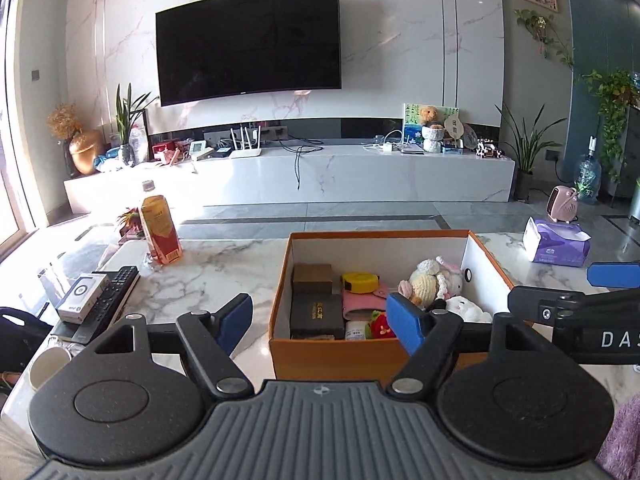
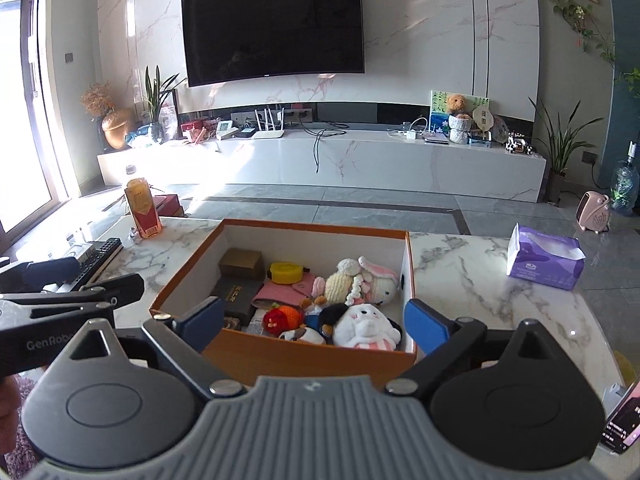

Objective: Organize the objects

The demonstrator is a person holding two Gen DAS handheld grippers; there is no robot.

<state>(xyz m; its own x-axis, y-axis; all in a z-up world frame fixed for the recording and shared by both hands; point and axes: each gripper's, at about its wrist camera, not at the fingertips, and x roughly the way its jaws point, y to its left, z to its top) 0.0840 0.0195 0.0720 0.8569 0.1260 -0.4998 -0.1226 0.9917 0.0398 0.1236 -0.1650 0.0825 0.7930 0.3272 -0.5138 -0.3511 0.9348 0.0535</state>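
An orange cardboard box (image 1: 336, 356) (image 2: 316, 354) with white inner walls stands on the marble table. It holds dark boxes (image 1: 316, 314), a yellow tape measure (image 2: 285, 272), a pink pouch (image 2: 280, 292) and several plush toys (image 2: 366, 326). My left gripper (image 1: 320, 326) is open and empty, at the box's near left corner. My right gripper (image 2: 316, 324) is open and empty, with its fingers on either side of the box's near wall. The right gripper also shows at the right edge of the left wrist view (image 1: 576, 300).
On the table's left stand an orange drink bottle (image 1: 160, 230) (image 2: 143, 210), a remote control (image 1: 110, 302) and a small white box (image 1: 82, 298). A purple tissue pack (image 1: 556, 242) (image 2: 544, 258) lies at the right. A phone (image 2: 624, 420) is at the near right.
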